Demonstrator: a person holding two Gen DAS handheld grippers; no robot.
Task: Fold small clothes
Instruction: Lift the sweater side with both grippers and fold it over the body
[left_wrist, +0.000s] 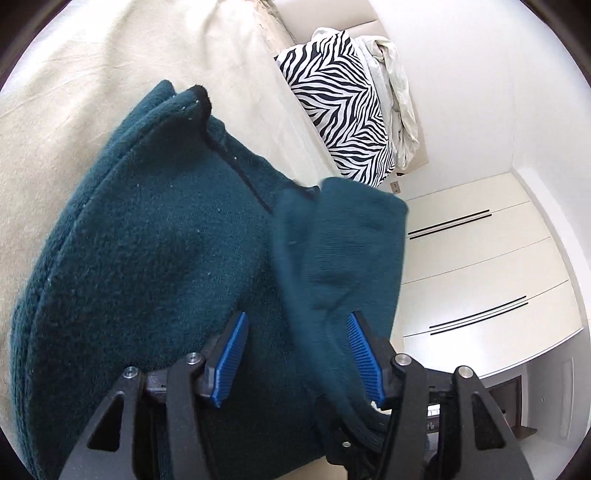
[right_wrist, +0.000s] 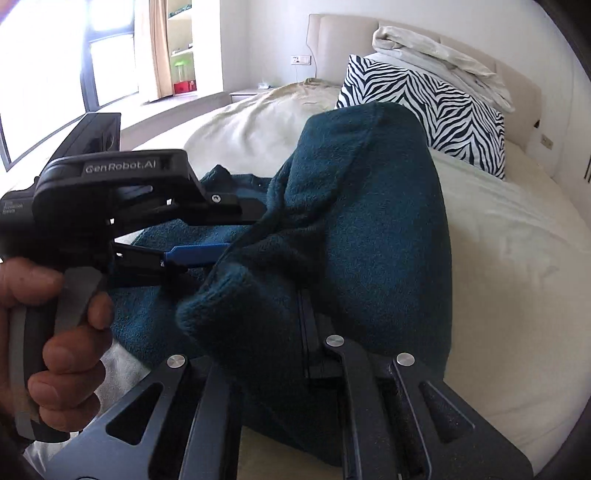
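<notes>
The left gripper (left_wrist: 295, 354) stood wide with a fold of the teal sweater (left_wrist: 155, 258) between its pads, while that sweater buried the right gripper's (right_wrist: 295, 332) fingers, grip untellable, on the bed (right_wrist: 498, 258) near a zebra pillow (right_wrist: 436, 107).

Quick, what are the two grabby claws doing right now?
Left gripper: open, with the teal sweater lying between its fingers.
Right gripper: fingertips buried under the sweater, so open or shut cannot be told.
</notes>
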